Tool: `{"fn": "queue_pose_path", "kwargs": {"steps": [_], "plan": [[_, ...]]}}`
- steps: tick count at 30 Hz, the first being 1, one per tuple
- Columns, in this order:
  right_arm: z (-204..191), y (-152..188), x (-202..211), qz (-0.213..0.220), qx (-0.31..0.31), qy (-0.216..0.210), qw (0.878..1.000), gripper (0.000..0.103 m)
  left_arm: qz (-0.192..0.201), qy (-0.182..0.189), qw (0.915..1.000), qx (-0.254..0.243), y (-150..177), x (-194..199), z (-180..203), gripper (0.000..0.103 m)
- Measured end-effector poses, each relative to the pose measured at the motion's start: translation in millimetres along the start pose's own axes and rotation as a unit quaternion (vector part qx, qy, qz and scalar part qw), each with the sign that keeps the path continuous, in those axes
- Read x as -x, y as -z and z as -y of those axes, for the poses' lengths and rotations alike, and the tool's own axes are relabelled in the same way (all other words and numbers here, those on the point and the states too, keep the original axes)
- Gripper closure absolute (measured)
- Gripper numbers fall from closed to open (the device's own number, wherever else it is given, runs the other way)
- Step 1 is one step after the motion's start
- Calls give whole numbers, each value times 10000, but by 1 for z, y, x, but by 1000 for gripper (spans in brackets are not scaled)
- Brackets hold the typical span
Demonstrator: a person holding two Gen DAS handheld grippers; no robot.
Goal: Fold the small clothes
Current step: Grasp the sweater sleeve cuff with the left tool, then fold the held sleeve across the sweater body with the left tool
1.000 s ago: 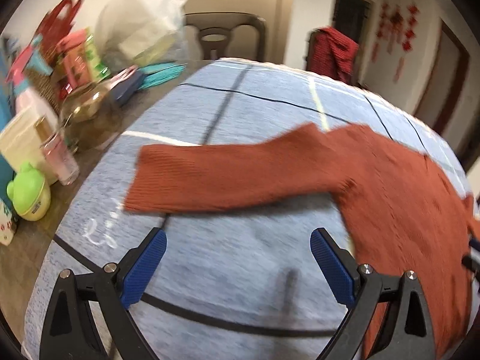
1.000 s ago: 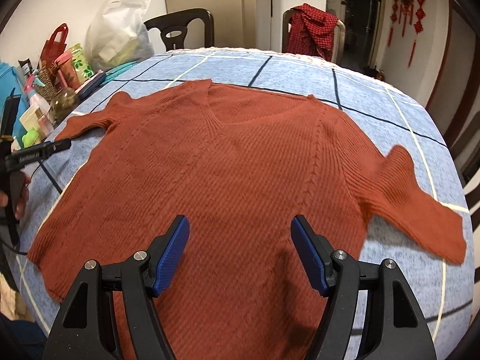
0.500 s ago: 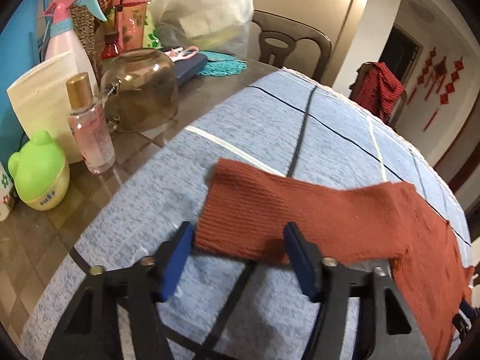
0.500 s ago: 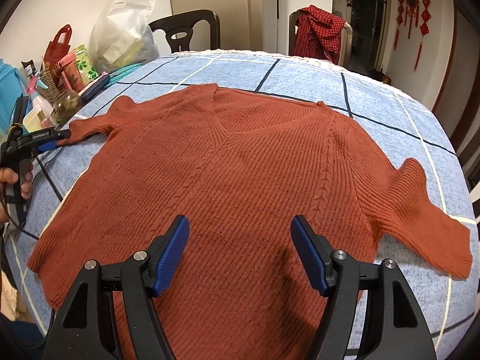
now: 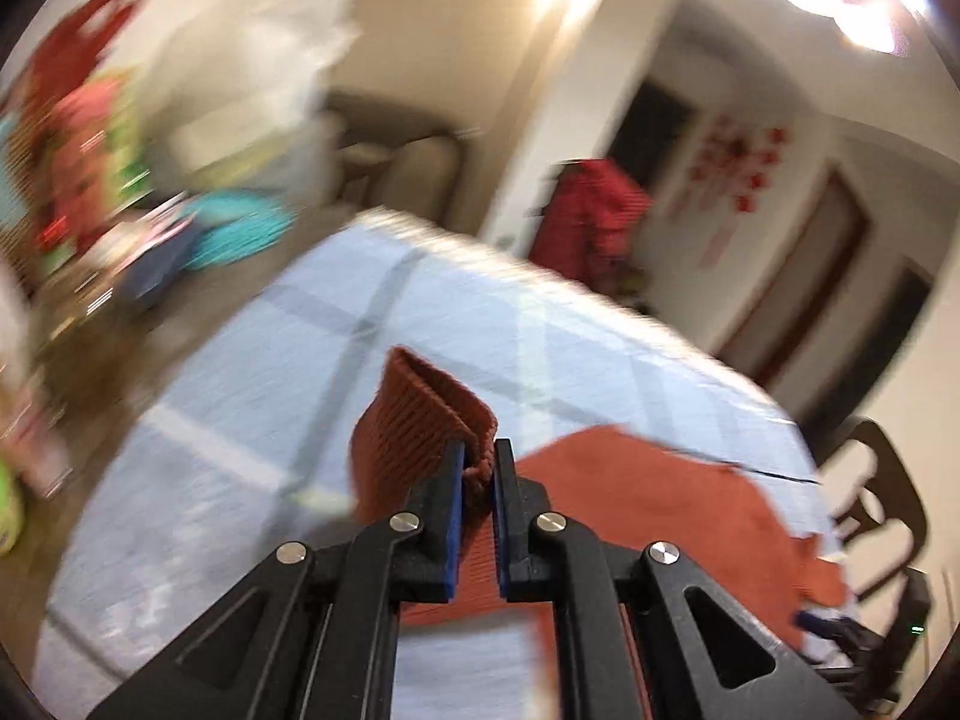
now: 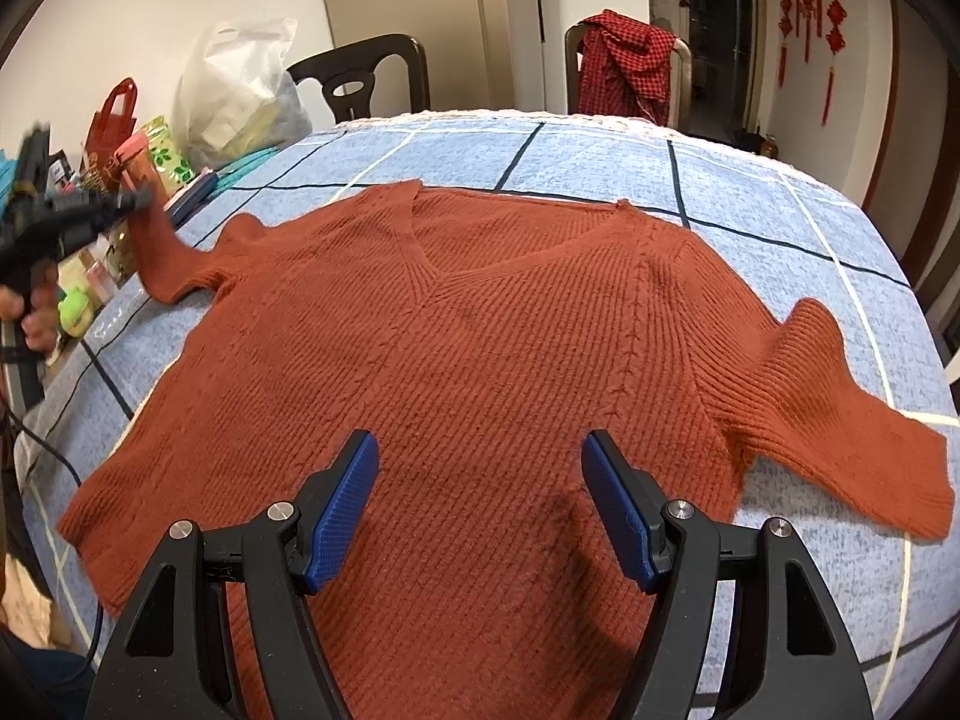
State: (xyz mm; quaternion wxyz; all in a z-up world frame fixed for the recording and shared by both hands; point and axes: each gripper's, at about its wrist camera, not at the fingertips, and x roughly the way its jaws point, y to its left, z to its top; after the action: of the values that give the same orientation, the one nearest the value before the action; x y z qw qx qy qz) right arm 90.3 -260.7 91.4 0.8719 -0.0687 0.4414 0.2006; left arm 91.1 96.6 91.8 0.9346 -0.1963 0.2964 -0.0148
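A rust-orange knitted V-neck sweater (image 6: 480,348) lies flat, front up, on a blue checked tablecloth (image 6: 750,180). My left gripper (image 5: 478,462) is shut on the cuff of the sweater's left sleeve (image 5: 414,420) and holds it lifted above the cloth; it also shows in the right wrist view (image 6: 129,201), with the sleeve (image 6: 162,264) rising to it. My right gripper (image 6: 480,468) is open and empty, hovering over the sweater's lower middle. The right sleeve (image 6: 858,420) lies spread on the cloth.
Bottles, a red bag (image 6: 111,114), a white plastic bag (image 6: 240,96) and teal items crowd the table's left side. Dark chairs (image 6: 360,75) stand behind the table, one draped with a red checked garment (image 6: 627,60). Another chair (image 5: 882,480) stands at the right.
My left gripper closed on the left sleeve cuff and lifted it off the cloth, swinging quickly. My right gripper stayed open over the sweater's lower middle.
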Motion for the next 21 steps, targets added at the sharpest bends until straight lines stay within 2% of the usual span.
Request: {"fn": "queue_pose_path", "kwargs": {"steps": [5, 7, 10, 13, 14, 16, 17, 19, 21], "plan": [[1, 3, 6, 41, -29, 45, 10000, 33, -144, 901, 9943, -557, -5, -24, 80, 93], [4, 5, 8, 48, -86, 46, 9999, 33, -367, 1221, 9893, -702, 4, -43, 104, 93], [7, 8, 8, 18, -188, 26, 9998, 33, -1026, 1629, 9782, -783, 26, -80, 131, 92], [9, 8, 10, -13, -247, -16, 9997, 33, -1546, 1567, 9716, -863, 45, -100, 139, 90], [9, 8, 11, -4, -257, -27, 9997, 33, -1563, 1629, 9707, -828, 47, -96, 136, 82], [9, 6, 14, 44, -302, -101, 9995, 33, -1385, 1713, 9721, -802, 44, -78, 125, 66], [9, 4, 15, 59, -336, -143, 9993, 33, -1251, 1679, 9743, -832, 41, -68, 119, 62], [10, -2, 15, 96, -442, -288, 9986, 33, -998, 1535, 9788, -914, 34, -50, 102, 61], [7, -8, 12, 145, -524, -422, 9976, 33, -896, 1208, 9839, -964, 30, -39, 85, 60]]}}
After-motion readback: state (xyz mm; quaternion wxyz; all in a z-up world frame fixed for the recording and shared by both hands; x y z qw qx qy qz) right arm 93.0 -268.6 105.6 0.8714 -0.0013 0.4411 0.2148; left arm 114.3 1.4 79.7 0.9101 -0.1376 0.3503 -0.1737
